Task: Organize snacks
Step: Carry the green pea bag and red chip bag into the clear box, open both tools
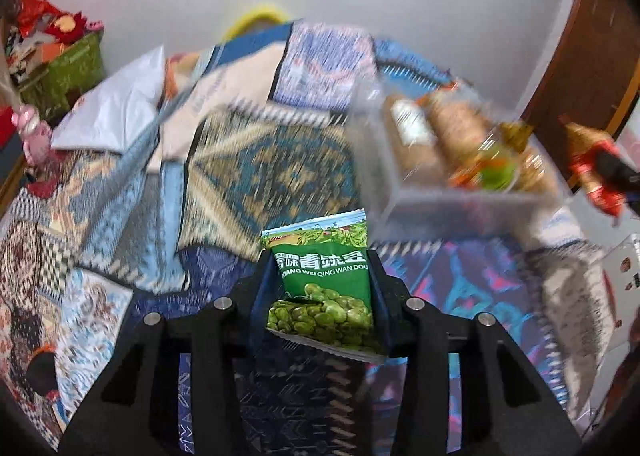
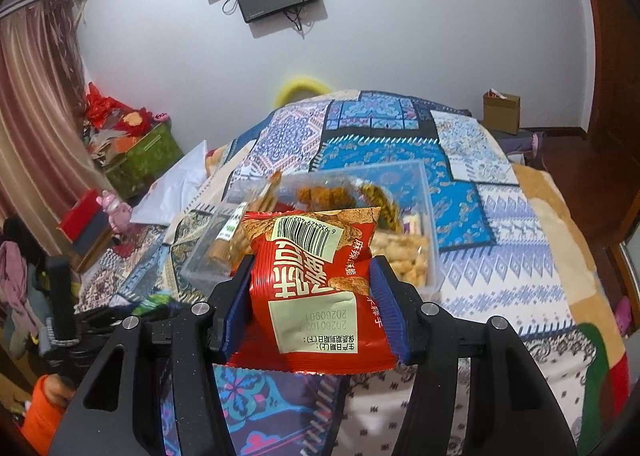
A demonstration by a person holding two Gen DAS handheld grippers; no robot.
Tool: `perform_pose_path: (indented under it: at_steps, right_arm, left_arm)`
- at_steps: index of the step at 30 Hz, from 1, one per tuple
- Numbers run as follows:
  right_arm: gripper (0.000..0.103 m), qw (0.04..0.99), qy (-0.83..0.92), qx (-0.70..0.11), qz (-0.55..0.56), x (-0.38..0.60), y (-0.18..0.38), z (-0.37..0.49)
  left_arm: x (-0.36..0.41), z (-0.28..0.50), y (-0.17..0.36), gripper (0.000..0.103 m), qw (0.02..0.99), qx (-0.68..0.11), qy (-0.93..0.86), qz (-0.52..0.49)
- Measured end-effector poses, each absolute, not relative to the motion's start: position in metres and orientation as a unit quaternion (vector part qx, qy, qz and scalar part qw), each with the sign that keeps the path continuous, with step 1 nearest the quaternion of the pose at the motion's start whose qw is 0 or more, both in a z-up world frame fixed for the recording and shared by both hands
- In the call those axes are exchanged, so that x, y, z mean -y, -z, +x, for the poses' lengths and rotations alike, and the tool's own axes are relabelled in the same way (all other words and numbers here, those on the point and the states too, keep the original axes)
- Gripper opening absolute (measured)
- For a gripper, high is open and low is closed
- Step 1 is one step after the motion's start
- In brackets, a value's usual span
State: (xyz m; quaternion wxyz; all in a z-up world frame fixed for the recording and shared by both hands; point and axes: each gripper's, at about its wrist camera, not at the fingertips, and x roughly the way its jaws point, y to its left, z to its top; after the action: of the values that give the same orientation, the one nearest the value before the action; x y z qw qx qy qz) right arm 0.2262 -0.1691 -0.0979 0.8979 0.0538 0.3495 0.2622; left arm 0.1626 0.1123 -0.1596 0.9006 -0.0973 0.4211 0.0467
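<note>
Fingers of my left gripper [image 1: 320, 288] pinch a green pea packet [image 1: 326, 288] by its sides, the packet upright between the blue pads with its top edge toward 12 o'clock; no gap shows on either side. Fingers of my right gripper [image 2: 312, 296] pinch a red snack packet [image 2: 314, 288], printed side up with the barcode toward 12 o'clock, pads pressed into both edges. Both hang over the bed [image 2: 520, 256], which is covered in a patchwork quilt. On the quilt sits a clear plastic bin [image 2: 430, 192] holding several wrapped snacks; from the right wrist it lies just past the red packet at 12 o'clock, from the left wrist at about 2 o'clock, blurred. In the left view I see the red packet at 3 o'clock, beside the bin's edge. A green storage box [image 2: 148, 160] stands by the wall at 10 o'clock, and a paper bag [image 2: 502, 112] at 1 o'clock.
</note>
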Motion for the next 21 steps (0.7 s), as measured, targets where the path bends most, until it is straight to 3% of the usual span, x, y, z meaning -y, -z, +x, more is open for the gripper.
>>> perform_pose_path:
  at_steps: [9, 21]
  right_arm:
    - [0.053, 0.907, -0.256, -0.330, 0.051, 0.168, 0.087, 0.252]
    - [0.053, 0.898, -0.266, -0.348, 0.047, 0.144, 0.106, 0.293]
  left_arm:
    - [-0.078, 0.193, 0.107, 0.043, 0.928, -0.362, -0.002, -0.088]
    - [-0.047, 0.268, 0.119, 0.043, 0.925, -0.370, 0.003, -0.089]
